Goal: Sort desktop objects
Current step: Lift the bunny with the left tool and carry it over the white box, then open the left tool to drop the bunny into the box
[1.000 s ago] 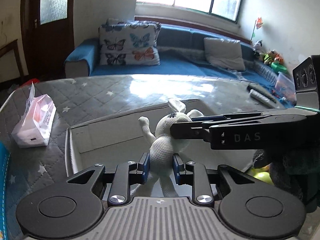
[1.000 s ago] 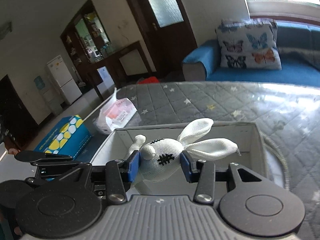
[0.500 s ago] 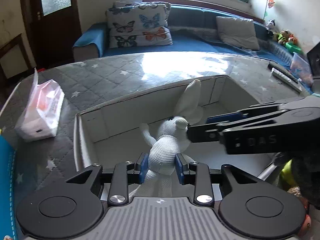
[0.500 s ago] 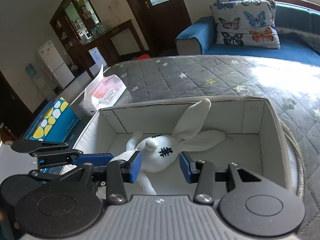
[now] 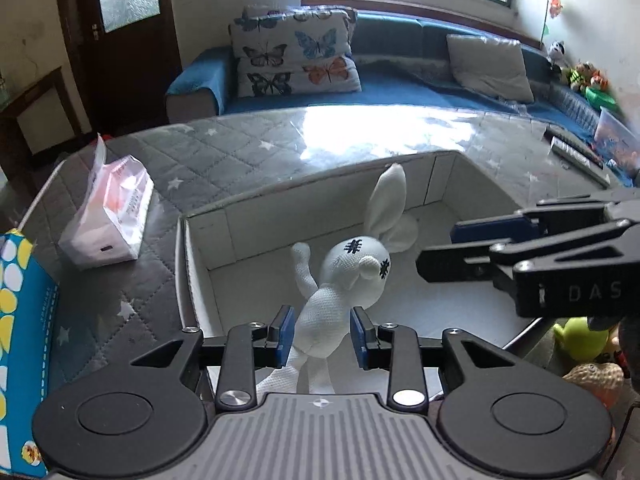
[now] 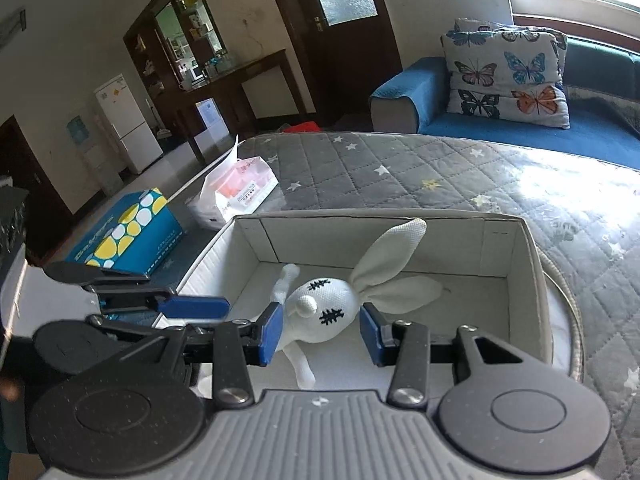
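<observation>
A white knitted rabbit (image 5: 344,300) (image 6: 324,308) lies inside the open white-lined box (image 5: 320,178) (image 6: 380,214), with one ear up against the far wall. My left gripper (image 5: 321,320) (image 6: 188,292) is open; the rabbit's body sits between its blue pads with a thin gap on each side. My right gripper (image 6: 322,320) (image 5: 436,250) has its jaws about a head's width apart. In the left wrist view its fingertips end just right of the rabbit's head and do not touch it.
The box stands on a grey quilted table cover (image 5: 224,152). Left of it lie a pink tissue pack (image 5: 108,220) (image 6: 236,192) and a blue box with yellow and white dots (image 5: 20,320) (image 6: 128,236). Remote controls (image 5: 572,148) lie far right, soft toys (image 5: 580,332) near right.
The rabbit has gone from above the box down onto its floor. My left jaws have opened off its body. My right gripper has drawn back off its head.
</observation>
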### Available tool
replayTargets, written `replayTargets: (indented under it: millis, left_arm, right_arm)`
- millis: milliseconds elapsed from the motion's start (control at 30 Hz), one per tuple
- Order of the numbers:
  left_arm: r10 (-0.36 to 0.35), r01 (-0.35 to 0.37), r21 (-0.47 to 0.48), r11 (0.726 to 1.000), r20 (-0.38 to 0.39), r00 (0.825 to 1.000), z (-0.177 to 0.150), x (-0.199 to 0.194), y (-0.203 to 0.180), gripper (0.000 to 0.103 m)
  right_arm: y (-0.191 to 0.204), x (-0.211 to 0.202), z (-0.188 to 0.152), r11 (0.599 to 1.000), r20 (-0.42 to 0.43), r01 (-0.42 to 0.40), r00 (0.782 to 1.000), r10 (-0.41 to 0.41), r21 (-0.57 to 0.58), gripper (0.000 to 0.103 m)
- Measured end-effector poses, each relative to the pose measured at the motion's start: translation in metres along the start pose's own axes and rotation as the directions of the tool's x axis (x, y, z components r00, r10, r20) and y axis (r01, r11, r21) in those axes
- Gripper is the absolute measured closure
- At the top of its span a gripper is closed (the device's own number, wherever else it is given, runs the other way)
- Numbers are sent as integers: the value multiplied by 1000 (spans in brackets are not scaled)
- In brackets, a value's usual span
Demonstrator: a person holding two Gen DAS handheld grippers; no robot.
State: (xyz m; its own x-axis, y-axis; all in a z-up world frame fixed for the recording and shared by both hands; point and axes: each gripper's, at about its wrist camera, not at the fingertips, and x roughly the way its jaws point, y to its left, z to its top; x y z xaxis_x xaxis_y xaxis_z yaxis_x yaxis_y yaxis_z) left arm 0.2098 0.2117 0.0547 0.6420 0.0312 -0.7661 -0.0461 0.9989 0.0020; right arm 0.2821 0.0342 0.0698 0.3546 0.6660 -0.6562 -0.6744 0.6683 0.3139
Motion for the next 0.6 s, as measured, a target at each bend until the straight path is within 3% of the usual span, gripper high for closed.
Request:
replayTargets:
  millis: [333, 600]
  left_arm:
    - [-72, 79, -62, 995, 99, 992, -22, -45, -22, 70]
    - [-164, 172, -69, 983, 107, 981, -53, -63, -59, 70]
  right_arm:
    - [3, -53, -26, 997, 33, 8, 999, -6, -74, 47]
    - [3, -101, -64, 989, 76, 53, 996, -43, -140, 39]
